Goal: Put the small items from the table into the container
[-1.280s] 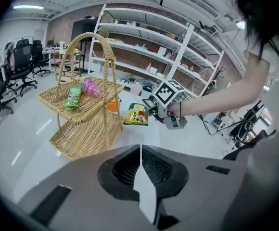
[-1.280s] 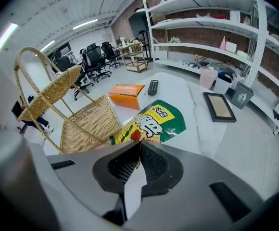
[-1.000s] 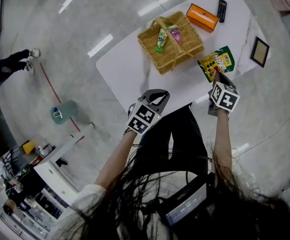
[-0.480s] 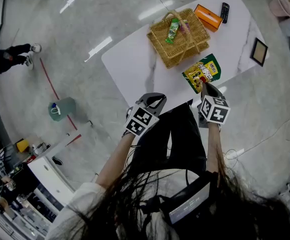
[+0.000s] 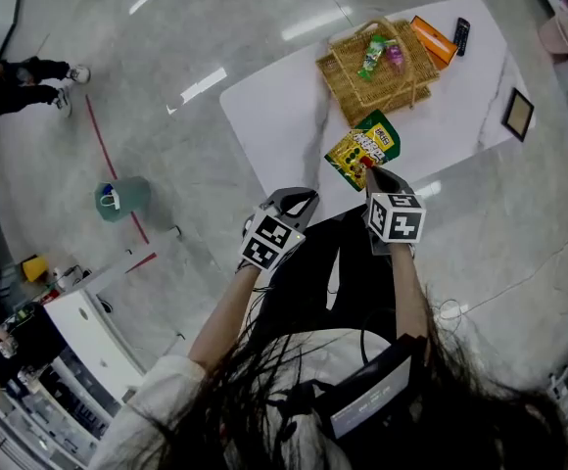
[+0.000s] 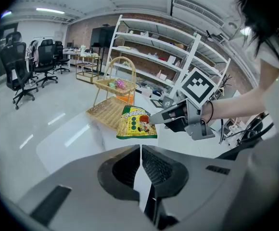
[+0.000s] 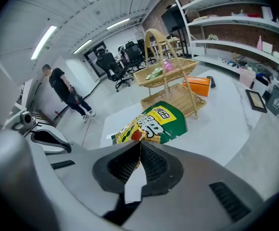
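Above the table's (image 5: 274, 125) near edge, the right gripper (image 5: 371, 174) pinches a bag (image 5: 362, 148) by one end. The bag's long axis runs away from the jaws toward the basket (image 5: 338, 86), with bare white tabletop open to the left. The left gripper (image 5: 300, 197) hangs closed and empty at that edge, beside glossy grey floor (image 5: 166, 164).

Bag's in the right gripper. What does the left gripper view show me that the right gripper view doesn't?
Left gripper view only: the right gripper from outside, pinching the snack bag by its edge, plus the left gripper, jaws shut and empty. Right gripper view only: the picture frame, the remote and a person standing on the floor. Both: that bag, the wicker basket and the white table.
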### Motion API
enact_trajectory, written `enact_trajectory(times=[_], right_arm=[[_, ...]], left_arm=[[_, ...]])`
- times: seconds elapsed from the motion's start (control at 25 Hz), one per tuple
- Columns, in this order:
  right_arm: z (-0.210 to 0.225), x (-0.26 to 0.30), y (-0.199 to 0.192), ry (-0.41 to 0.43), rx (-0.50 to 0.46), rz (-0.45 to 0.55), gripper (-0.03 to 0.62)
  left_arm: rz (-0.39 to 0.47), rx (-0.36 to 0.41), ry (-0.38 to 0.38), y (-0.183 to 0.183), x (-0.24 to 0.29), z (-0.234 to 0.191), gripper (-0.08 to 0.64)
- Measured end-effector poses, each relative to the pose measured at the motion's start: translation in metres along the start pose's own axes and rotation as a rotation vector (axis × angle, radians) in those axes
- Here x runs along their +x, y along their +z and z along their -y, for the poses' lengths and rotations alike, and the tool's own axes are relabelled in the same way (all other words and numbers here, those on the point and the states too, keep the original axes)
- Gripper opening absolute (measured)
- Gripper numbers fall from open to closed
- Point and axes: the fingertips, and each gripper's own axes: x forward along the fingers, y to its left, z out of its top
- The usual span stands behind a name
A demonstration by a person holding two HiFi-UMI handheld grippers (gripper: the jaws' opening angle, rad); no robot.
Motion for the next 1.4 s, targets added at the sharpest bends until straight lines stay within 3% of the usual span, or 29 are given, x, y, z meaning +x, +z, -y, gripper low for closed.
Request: enact_trajectory(times=[0.28, 0.44, 0.64, 0.92, 1.08, 1.4], right_arm=[[-0.048, 0.042, 0.01, 0.08, -0.081, -0.048, 0.023], [-0.051, 0.069, 0.023, 0.082, -0.068, -0.06, 0.023], [-0.033, 0.097, 0.049, 0.029, 0.019, -0.043, 0.025], [0.015, 0.114, 0.088, -0.199, 0.118, 0.049, 0.028], [0.025, 0.124, 0.089, -0.183, 0.176, 0.032, 0.133], [0.021, 0.11, 0.083, -0.131, 0.211, 0.04, 0.135]], left_arm=[[0.007, -0.059, 0.044, -0.02, -0.021, -0.021, 0.011], [0.011, -0.085, 0.065, -0.024, -0.026, -0.032, 0.011], [0.018, -0.114, 0.087, -0.026, -0.029, -0.044, 0.011], [0.023, -0.13, 0.081, -0.016, -0.017, -0.05, 0.011], [0.023, -0.12, 0.066, -0.007, -0.01, -0.048, 0.011], [0.018, -0.099, 0.056, 0.0, -0.004, -0.049, 0.011]])
